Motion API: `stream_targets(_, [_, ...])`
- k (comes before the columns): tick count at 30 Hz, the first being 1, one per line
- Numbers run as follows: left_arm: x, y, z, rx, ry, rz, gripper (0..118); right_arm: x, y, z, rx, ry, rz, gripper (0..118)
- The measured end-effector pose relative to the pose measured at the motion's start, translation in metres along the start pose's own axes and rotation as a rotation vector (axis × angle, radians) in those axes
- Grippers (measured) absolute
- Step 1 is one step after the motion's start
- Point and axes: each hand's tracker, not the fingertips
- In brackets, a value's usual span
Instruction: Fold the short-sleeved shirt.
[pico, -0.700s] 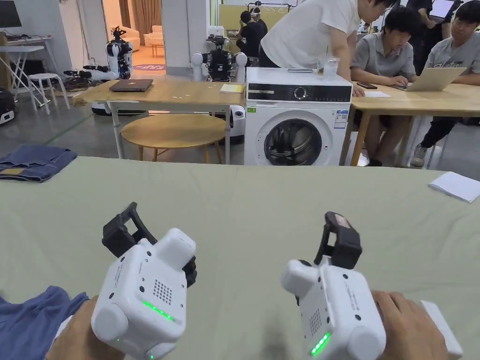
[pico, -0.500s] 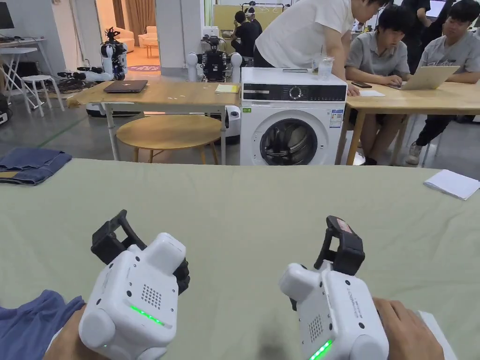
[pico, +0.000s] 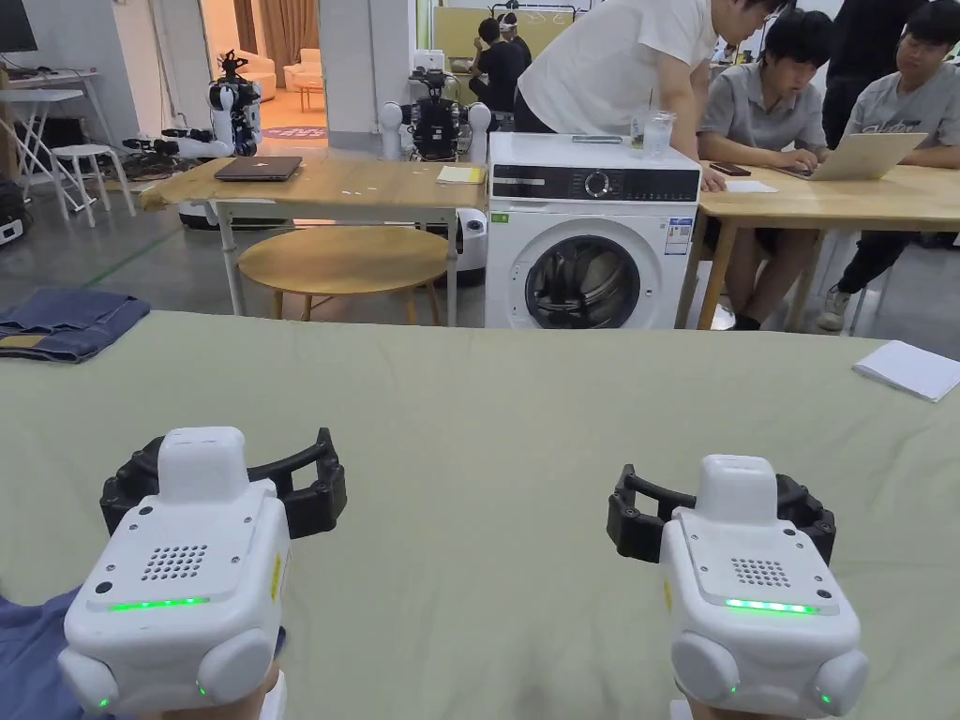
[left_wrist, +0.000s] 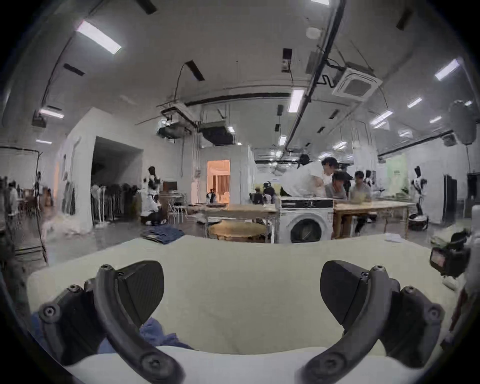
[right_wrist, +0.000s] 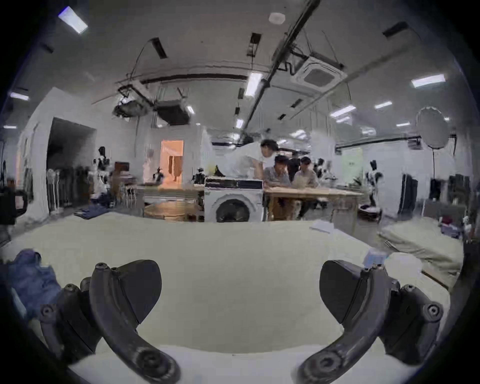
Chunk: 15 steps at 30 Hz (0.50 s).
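Note:
A crumpled blue shirt (pico: 28, 647) lies at the near left corner of the green-covered table (pico: 525, 403). My left gripper (pico: 223, 473) hovers just to its right, level, jaws spread wide and holding nothing. In the left gripper view the blue shirt (left_wrist: 158, 335) shows below the left jaw of that open gripper (left_wrist: 241, 293), without touching it. My right gripper (pico: 722, 506) is held level over bare table at the near right, also open. In the right gripper view the right gripper (right_wrist: 240, 291) has only table between its jaws, and the shirt (right_wrist: 31, 278) lies far to the left.
Folded jeans (pico: 66, 323) rest on the table's far left corner and a white folded sheet (pico: 909, 368) on its far right. Beyond the far edge stand a washing machine (pico: 591, 234), a round stool (pico: 347, 262) and wooden tables with several people.
Both grippers have turned from lying on their sides to level, so their jaws now spread sideways. The left one has also shifted left, toward the blue shirt.

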Motion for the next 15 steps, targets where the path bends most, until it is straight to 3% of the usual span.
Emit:
stream_targets(8, [0.0048, -0.0056, -0.0026, -0.022, 0.001, -0.018, 118, -0.0043, -0.0004, 0.0082, 0.037, 0.004, 0.064, 118])
stream_targets(15, [0.0089, -0.0021, -0.007, -0.062, -0.022, 0.004, 118, -0.0056, 0.0032, 0.0082, 0.033, 0.032, 0.05, 118])
